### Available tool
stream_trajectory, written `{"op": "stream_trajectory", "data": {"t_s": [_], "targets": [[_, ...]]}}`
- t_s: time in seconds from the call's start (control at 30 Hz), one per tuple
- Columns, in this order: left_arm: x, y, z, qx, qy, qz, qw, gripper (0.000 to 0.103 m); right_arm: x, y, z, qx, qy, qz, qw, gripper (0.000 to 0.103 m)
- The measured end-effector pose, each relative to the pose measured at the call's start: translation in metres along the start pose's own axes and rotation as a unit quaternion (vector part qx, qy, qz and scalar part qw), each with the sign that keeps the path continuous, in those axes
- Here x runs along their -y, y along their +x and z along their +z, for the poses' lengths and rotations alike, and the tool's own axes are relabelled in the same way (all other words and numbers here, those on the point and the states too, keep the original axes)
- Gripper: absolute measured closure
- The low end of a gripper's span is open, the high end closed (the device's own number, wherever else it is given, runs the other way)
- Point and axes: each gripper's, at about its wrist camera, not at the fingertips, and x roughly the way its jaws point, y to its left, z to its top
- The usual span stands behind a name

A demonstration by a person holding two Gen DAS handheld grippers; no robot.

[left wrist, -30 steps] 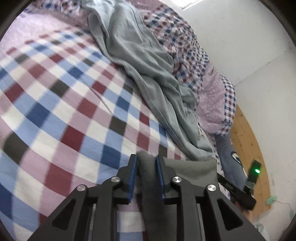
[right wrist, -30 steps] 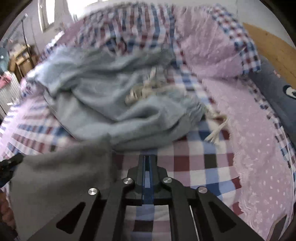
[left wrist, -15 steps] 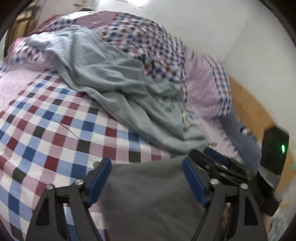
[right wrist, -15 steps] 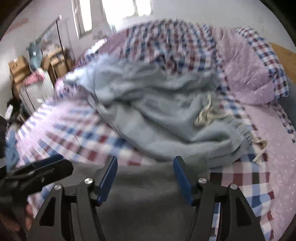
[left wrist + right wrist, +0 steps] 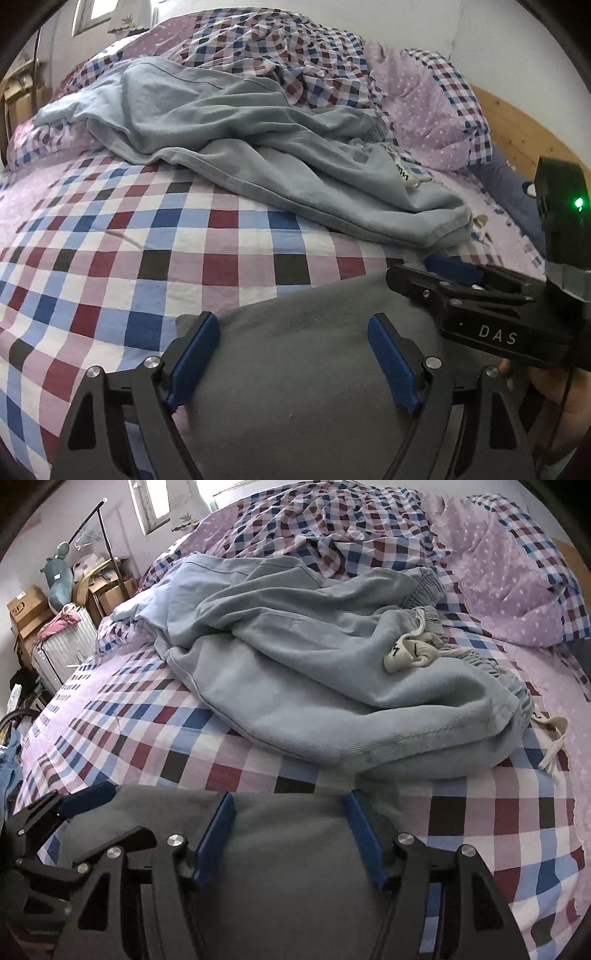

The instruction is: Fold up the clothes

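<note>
A dark grey garment (image 5: 295, 398) lies flat on the checked bedsheet (image 5: 147, 266), at the near edge of the bed. My left gripper (image 5: 293, 354) hovers over it, open, with nothing between its blue pads (image 5: 195, 354). My right gripper (image 5: 291, 830) is also open, over the same grey garment (image 5: 288, 871). Each gripper shows in the other's view: the right gripper (image 5: 424, 275) at the garment's right corner, the left gripper (image 5: 62, 808) at its left corner. Crumpled light blue sweatpants (image 5: 332, 694) with a cream drawstring (image 5: 410, 650) lie just beyond.
A bunched checked quilt (image 5: 332, 520) and a purple dotted pillow (image 5: 498, 576) fill the back of the bed. A wooden headboard (image 5: 524, 129) and white wall stand at the right. Boxes (image 5: 26, 609) and a suitcase (image 5: 62, 650) crowd the floor left of the bed.
Both grippers were shut on the grey garment a second ago; both have opened and let it go. The garment now lies spread on the bed, and both cameras have drawn back.
</note>
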Motion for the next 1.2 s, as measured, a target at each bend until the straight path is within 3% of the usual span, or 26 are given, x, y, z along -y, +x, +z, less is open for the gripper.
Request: {"op": "stream_trajectory", "data": {"t_s": [0.33, 0.53, 0.9, 1.07, 1.2], "targets": [[0.002, -0.002, -0.001, 0.006, 0.010, 0.006, 0.9999, 0.014, -0.003, -0.002, -0.001, 0.006, -0.008, -0.007, 1.000, 0.034], [0.002, -0.008, -0.001, 0.012, 0.011, 0.000, 0.9999, 0.014, -0.005, -0.027, -0.011, 0.026, 0.004, -0.012, 1.000, 0.029], [0.016, -0.050, -0.023, 0.042, 0.063, 0.023, 0.9968, 0.014, -0.006, -0.073, -0.057, 0.047, 0.034, -0.045, 0.997, 0.023], [0.019, -0.079, -0.043, 0.047, 0.053, -0.005, 0.9974, 0.014, -0.015, -0.108, -0.088, 0.058, 0.056, -0.051, 0.995, 0.023], [0.032, -0.099, -0.064, 0.052, 0.074, -0.006, 0.9959, 0.014, -0.023, -0.137, -0.119, 0.069, 0.073, -0.050, 0.994, 0.023]]}}
